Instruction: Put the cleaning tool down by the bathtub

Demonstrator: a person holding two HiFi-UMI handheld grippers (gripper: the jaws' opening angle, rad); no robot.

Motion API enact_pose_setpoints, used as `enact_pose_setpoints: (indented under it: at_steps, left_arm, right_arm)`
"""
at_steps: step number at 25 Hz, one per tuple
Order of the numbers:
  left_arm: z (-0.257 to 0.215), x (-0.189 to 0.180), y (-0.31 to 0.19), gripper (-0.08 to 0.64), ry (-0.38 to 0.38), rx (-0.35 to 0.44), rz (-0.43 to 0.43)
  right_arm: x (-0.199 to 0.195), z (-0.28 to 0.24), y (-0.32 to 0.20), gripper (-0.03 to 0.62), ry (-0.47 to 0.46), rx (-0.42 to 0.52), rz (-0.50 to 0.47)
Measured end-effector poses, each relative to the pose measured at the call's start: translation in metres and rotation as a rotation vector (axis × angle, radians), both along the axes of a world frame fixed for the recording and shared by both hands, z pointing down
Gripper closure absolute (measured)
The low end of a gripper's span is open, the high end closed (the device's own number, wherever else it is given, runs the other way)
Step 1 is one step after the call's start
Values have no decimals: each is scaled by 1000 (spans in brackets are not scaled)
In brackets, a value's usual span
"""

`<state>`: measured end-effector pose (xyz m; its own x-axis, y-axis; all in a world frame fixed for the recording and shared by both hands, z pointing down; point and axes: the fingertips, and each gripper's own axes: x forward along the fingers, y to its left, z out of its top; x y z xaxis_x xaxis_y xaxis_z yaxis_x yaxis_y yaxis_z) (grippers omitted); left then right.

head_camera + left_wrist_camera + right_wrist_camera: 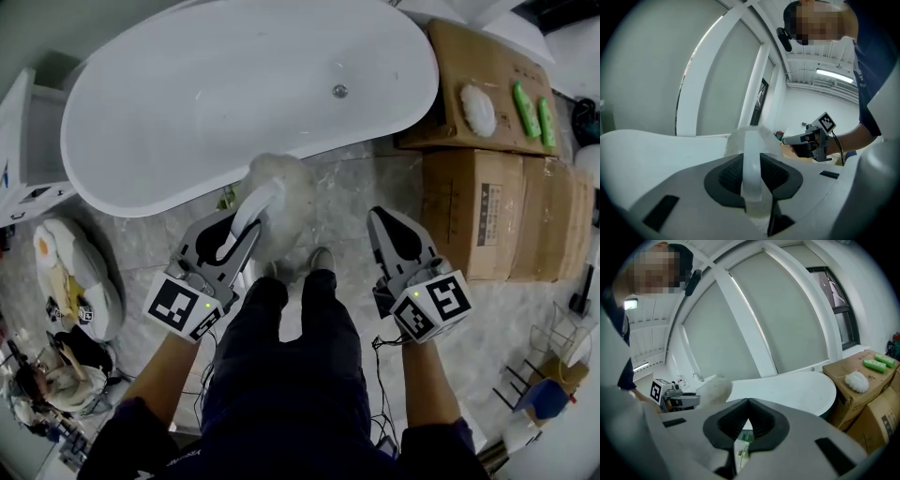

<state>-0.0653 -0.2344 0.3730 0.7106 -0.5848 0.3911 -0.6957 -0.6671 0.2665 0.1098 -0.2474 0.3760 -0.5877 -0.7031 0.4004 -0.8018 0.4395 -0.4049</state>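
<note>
The cleaning tool is a fluffy white duster head [286,187] on a white curved handle [253,208]. My left gripper [246,220] is shut on that handle, and the head hangs just in front of the white bathtub's [187,103] near rim, above the tiled floor. In the left gripper view the handle [751,178] runs up between the pads to the fluffy head [747,137]. My right gripper [380,217] is to the right of the tool, jaw tips together, with nothing in it. From the right gripper view [748,401] the bathtub [797,390] lies ahead.
Cardboard boxes [487,187] stand right of the tub, with a white puff [478,108] and green bottles [530,108] on top. A white cabinet [28,141] and floor clutter [75,281] are at the left. The person's shoe [321,260] rests on grey marble tiles.
</note>
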Motion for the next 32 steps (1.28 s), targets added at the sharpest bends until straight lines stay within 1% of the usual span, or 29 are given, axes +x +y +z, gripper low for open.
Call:
enact_pose_setpoints:
  at_steps: [5, 11, 18, 23, 28, 32]
  left_arm:
    - [49, 18, -1, 449, -15, -34, 57]
    - [118, 29, 5, 449, -47, -57, 105]
    - [215, 37, 5, 449, -102, -63, 116]
    - [281, 37, 4, 449, -123, -67, 122]
    - [347, 39, 2, 449, -145, -73, 148]
    - [401, 46, -4, 449, -160, -77, 136]
  right_arm:
    - [9, 38, 3, 588, 4, -10, 44]
    - [15, 105, 7, 588, 13, -27, 61]
    - [18, 189, 3, 588, 18, -9, 46]
    - [24, 241, 0, 588, 32, 16, 58]
    - [30, 294, -2, 589, 45, 28, 76]
    - [36, 345, 0, 588, 54, 30, 72]
